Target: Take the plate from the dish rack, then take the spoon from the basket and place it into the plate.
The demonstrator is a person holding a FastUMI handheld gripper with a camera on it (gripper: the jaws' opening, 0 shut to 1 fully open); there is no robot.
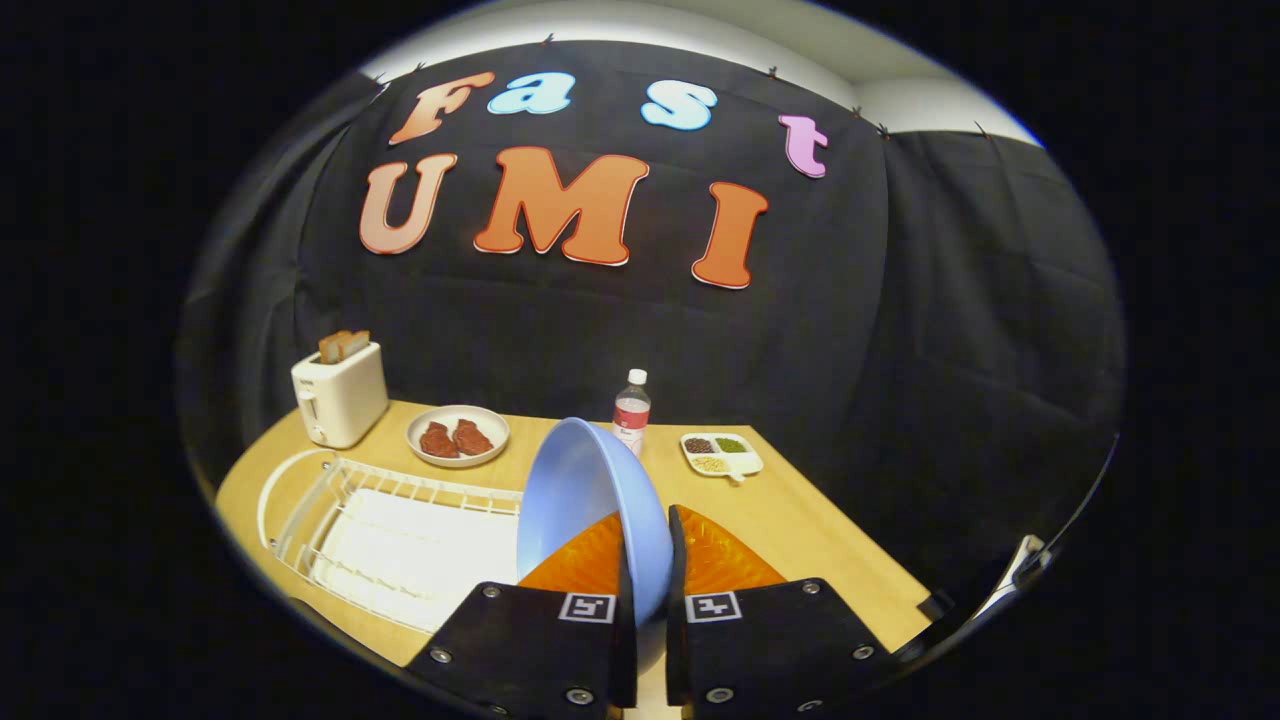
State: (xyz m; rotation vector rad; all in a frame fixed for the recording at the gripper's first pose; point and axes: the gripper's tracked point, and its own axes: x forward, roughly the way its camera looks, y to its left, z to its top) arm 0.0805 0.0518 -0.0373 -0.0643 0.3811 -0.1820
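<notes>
A light-blue plate [578,495] stands on edge between my fingers, its hollow side turned left toward the rack and its rim rising just ahead of the fingertips. My gripper [650,525] is shut on the plate's lower edge, one finger [590,565] on each face. The plate hangs above the wooden table [800,540], beside the right end of the white wire dish rack [300,500]. The rack holds no dishes that I can see, and a white drip tray lies under its wires.
Along the table's back edge stand a white toaster [338,400] with toast in it, a beige plate of red meat pieces [458,437], a small water bottle [631,410] and a white divided dish of grains [720,453]. Black cloth walls close the booth.
</notes>
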